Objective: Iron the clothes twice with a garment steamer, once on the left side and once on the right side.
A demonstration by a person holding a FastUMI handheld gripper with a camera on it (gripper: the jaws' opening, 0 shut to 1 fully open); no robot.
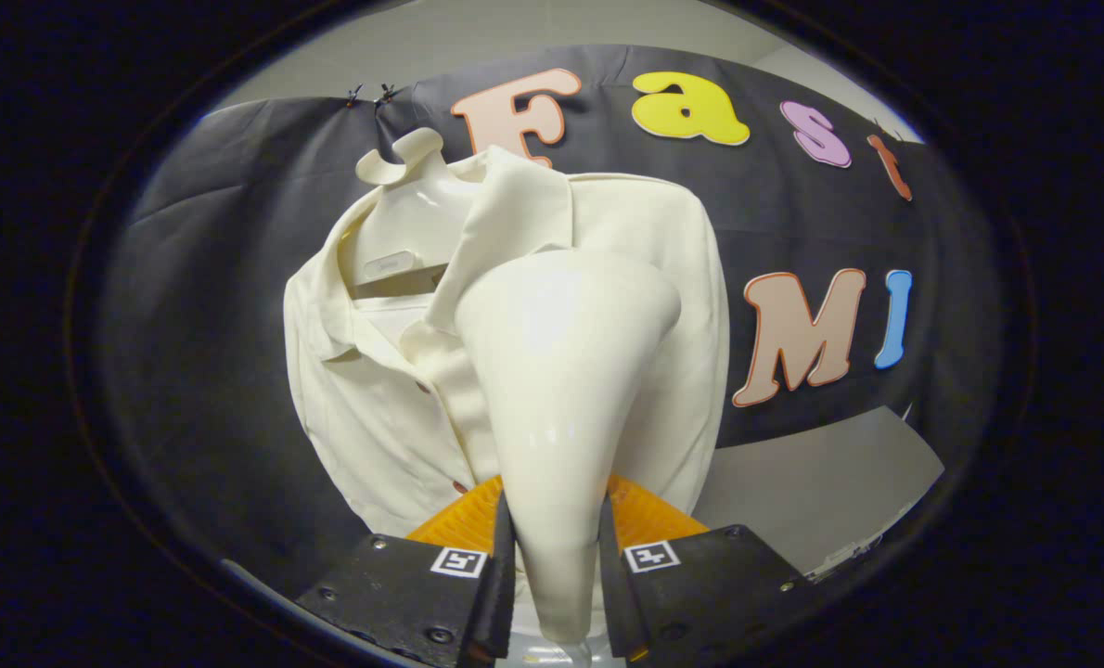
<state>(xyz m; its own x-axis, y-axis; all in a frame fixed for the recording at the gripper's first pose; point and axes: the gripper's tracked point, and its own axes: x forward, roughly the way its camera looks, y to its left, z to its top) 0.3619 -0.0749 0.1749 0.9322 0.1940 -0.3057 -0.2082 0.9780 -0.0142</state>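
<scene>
A cream garment steamer stands up between my fingers, narrow at its handle and wide at its head. My gripper is shut on that handle, one finger pressing each side. Just beyond it hangs a cream collared shirt on a white hanger. The steamer head sits against the shirt's right half, near the collar, and hides much of that side. The shirt's left half, with its button placket, shows beside the steamer.
An orange ribbed piece lies low behind the fingers, under the shirt's hem. The black cloth wall hangs behind the shirt. A pale grey surface lies to the right, below the cloth.
</scene>
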